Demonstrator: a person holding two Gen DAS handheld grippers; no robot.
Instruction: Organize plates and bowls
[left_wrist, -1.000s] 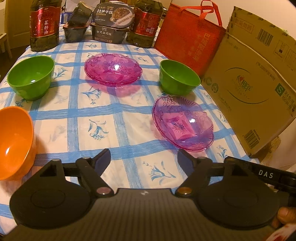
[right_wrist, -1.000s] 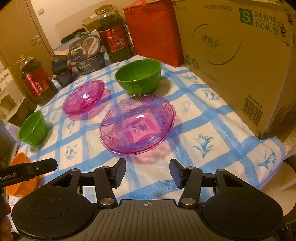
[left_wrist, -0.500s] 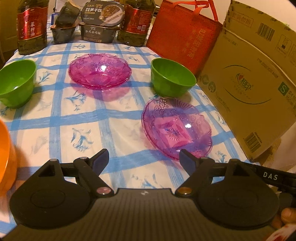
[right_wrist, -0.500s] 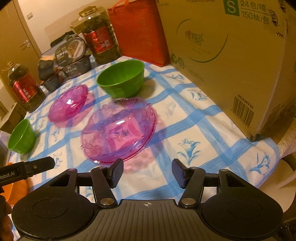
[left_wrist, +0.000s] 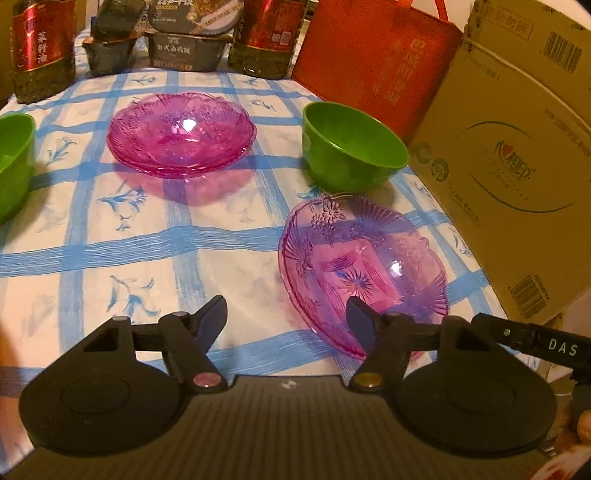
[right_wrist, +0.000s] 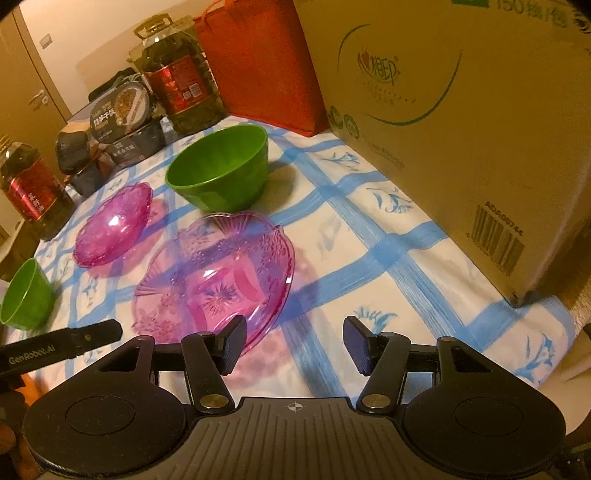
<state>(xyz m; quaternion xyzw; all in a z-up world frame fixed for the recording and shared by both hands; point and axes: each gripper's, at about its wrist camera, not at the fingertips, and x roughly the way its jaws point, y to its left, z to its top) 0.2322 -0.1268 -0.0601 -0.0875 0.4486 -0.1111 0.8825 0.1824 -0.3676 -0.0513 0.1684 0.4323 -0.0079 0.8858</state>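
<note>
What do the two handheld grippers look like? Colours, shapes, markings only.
Both are matte black. The left gripper and right gripper each have two short wedge fingers on pivoting links with metal pins, two round disc housings and a ribbed grey centre plate bearing a small crosshair mark. Seen from the other camera, the right one's side bar reads "DAS" and the left one's "GenRobot.AI". No cables or sleeves visible.

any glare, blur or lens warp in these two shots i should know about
Left wrist view: warm yellowish light, white glints on the far pink plate and near pink plate, cardboard box bowed by the fisheye. Right wrist view: same cast, tablecloth stripes smeared near the open right gripper, box print soft at the top edge.
</note>
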